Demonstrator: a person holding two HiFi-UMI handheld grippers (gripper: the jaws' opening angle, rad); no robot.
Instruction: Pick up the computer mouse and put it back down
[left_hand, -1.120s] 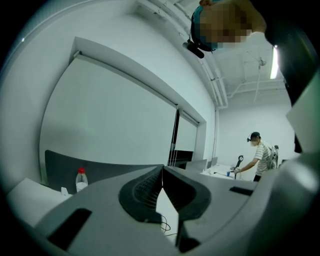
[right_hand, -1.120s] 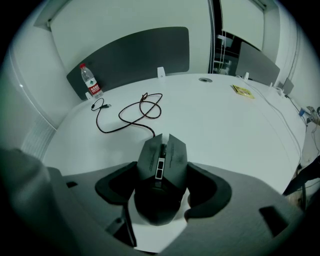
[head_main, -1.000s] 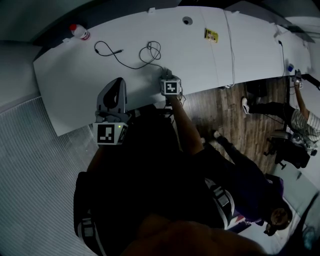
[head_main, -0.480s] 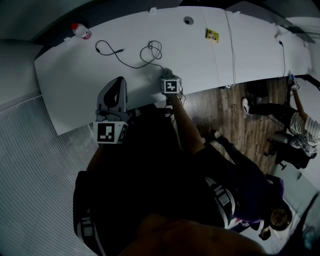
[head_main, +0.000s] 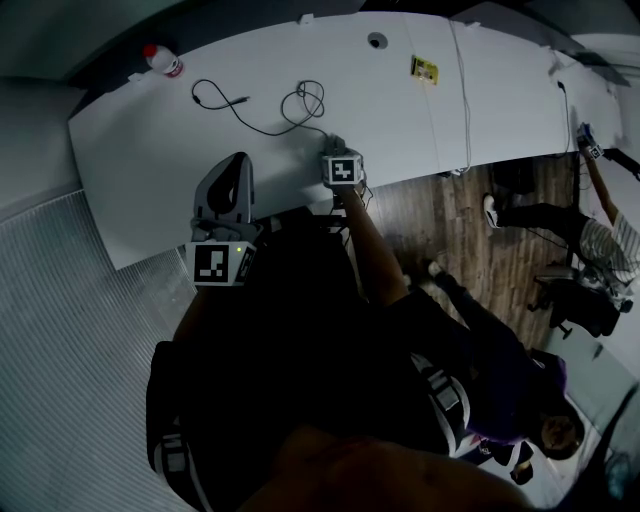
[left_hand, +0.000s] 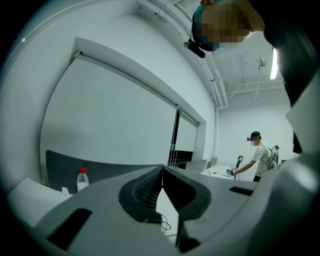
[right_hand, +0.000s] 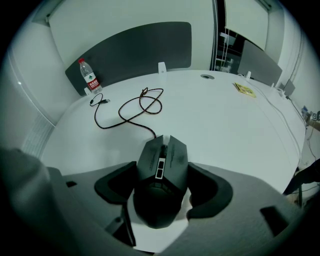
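One angular matte-black mouse (right_hand: 164, 152) clamped in right gripper (right_hand: 161, 189); left gripper (left_hand: 162, 175) with ribbed pads (left_hand: 144, 192) together.

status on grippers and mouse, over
Left gripper shut, empty. Right gripper shut on computer mouse. Its cable loops loose on the desk ahead.

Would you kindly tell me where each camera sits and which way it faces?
Head view: on the person's head, looking steeply down at the white desk; arms, left gripper and right gripper show.
Left gripper view: on that gripper, tilted up at the wall; its shut jaws show.
Right gripper view: on that gripper, looking across the desk; its jaws grip the computer mouse.
Shared: all three show the bottle.
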